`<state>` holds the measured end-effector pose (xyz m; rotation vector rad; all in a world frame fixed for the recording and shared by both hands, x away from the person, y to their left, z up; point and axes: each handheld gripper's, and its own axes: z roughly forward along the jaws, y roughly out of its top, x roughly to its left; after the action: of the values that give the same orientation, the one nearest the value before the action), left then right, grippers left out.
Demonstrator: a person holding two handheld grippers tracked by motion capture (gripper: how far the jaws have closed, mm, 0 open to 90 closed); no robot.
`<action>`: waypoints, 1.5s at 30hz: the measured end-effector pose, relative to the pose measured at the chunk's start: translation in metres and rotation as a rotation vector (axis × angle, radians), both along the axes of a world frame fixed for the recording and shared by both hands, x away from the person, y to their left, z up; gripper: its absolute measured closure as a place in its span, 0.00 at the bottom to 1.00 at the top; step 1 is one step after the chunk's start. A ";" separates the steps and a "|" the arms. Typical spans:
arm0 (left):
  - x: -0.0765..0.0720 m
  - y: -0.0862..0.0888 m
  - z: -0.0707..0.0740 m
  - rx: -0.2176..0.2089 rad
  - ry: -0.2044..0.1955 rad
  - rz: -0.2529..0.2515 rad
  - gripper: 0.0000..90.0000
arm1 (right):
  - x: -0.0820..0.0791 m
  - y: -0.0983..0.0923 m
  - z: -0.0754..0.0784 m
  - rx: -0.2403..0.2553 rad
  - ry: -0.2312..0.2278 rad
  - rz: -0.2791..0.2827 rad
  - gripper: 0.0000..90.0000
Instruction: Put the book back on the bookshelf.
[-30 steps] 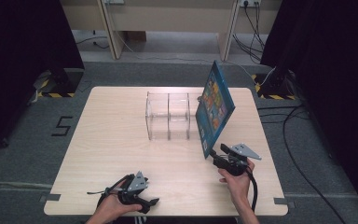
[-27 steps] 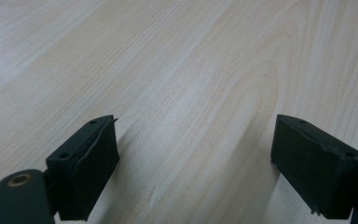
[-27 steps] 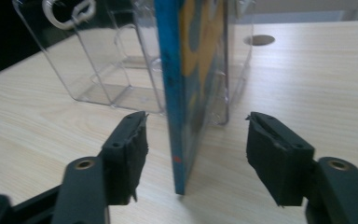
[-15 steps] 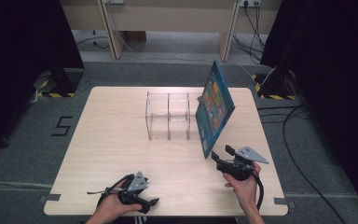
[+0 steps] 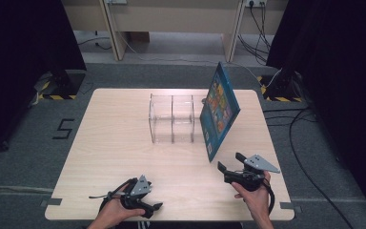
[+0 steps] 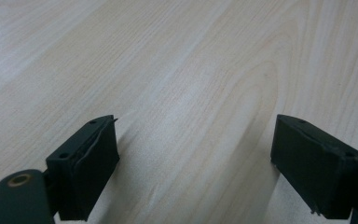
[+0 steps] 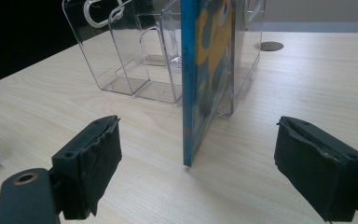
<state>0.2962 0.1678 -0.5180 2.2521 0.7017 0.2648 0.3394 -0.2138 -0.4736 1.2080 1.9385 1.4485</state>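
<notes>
So the blue picture book point(image 5: 219, 112) is standing on edge in the right-hand slot of the clear acrylic organizer point(image 5: 171, 118) mid-table, tilted, with its near corner sticking out onto the wooden table point(image 5: 114, 143). The right gripper point(image 5: 231, 162) sits just in front of that corner; its jaws have just been opening and are spread wide with nothing between them. The left gripper point(image 5: 155, 210) rests at the near edge, well apart, jaws parted over bare wood. Cables point(image 5: 310, 157) trail on the grey floor to the right.
</notes>
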 end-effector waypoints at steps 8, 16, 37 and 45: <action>0.000 0.000 0.000 0.000 0.000 0.000 0.15 | -0.005 -0.010 0.000 0.014 0.017 -0.010 0.17; 0.000 0.000 0.000 0.000 -0.001 0.000 0.15 | -0.014 -0.014 -0.001 0.004 0.031 0.011 0.17; 0.000 0.000 0.000 0.000 -0.002 -0.002 0.15 | -0.029 -0.018 -0.005 -0.041 0.078 0.040 0.17; 0.000 0.000 0.000 0.000 -0.002 -0.003 0.15 | -0.035 -0.019 -0.008 -0.076 0.096 0.048 0.18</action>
<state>0.2957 0.1682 -0.5181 2.2522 0.6972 0.2654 0.3039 -0.2332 -0.4814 1.2250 2.0798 1.3493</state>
